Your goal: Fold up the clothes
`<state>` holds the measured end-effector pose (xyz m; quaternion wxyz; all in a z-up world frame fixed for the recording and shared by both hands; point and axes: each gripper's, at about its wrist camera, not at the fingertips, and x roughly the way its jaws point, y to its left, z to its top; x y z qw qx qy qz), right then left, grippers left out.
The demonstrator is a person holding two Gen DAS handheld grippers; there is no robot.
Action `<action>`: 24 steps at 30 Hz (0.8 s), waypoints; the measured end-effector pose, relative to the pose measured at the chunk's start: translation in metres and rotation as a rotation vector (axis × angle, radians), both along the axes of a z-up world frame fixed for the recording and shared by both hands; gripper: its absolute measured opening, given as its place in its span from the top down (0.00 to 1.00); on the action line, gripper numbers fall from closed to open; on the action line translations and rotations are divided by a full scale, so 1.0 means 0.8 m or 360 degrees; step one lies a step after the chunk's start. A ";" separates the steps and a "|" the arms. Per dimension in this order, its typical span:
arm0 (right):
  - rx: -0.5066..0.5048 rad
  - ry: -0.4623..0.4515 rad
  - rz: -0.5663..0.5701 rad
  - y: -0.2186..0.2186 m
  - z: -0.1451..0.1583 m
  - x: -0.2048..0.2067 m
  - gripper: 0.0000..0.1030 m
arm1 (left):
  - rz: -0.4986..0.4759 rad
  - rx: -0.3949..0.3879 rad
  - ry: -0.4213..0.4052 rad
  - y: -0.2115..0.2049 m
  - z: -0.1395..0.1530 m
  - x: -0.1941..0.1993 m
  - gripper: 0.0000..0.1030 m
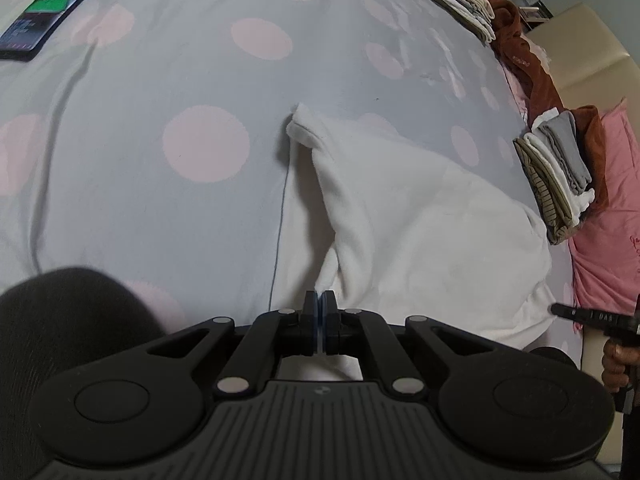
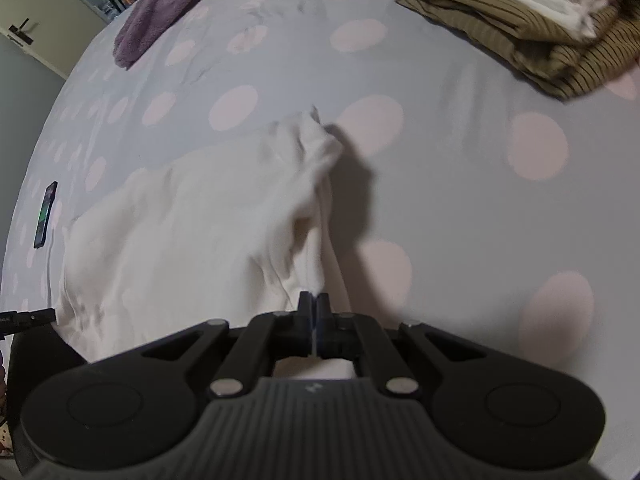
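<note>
The left gripper points steeply down, its fingers pressed together on an edge of white cloth. The right gripper tilts down the same way, fingers closed on another edge of that cloth. A hand grips the right gripper's handle.

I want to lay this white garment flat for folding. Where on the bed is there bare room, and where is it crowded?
The widest bare stretch of dotted bedsheet lies between the phone and the white garment. A second patch lies between the garment and the striped folded stack. The edge with the folded piles and the rust blanket is crowded.
</note>
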<state>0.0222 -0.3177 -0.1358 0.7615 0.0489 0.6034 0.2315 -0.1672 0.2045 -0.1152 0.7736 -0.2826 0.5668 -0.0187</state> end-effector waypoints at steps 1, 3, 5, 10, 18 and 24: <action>-0.0001 0.0013 -0.0005 -0.005 0.000 -0.003 0.98 | 0.0018 -0.0001 0.0005 0.002 0.001 -0.004 1.00; 0.0003 0.0038 -0.0016 -0.013 -0.001 -0.007 0.98 | 0.0055 -0.0003 0.0016 0.006 0.002 -0.011 1.00; -0.0007 0.0068 -0.0019 -0.017 -0.004 -0.011 0.98 | 0.0072 0.0012 0.0041 0.008 0.000 -0.016 1.00; -0.0085 0.0117 0.0034 -0.014 -0.018 -0.018 0.98 | 0.0004 0.0136 0.0111 -0.006 -0.005 -0.016 1.00; -0.0407 0.0141 0.0327 0.036 -0.066 -0.025 0.98 | -0.0259 0.0270 0.0262 -0.050 -0.028 0.016 0.99; -0.0361 -0.0001 0.0325 0.041 -0.030 -0.034 0.65 | -0.0219 0.0386 0.0216 -0.037 -0.002 0.001 0.82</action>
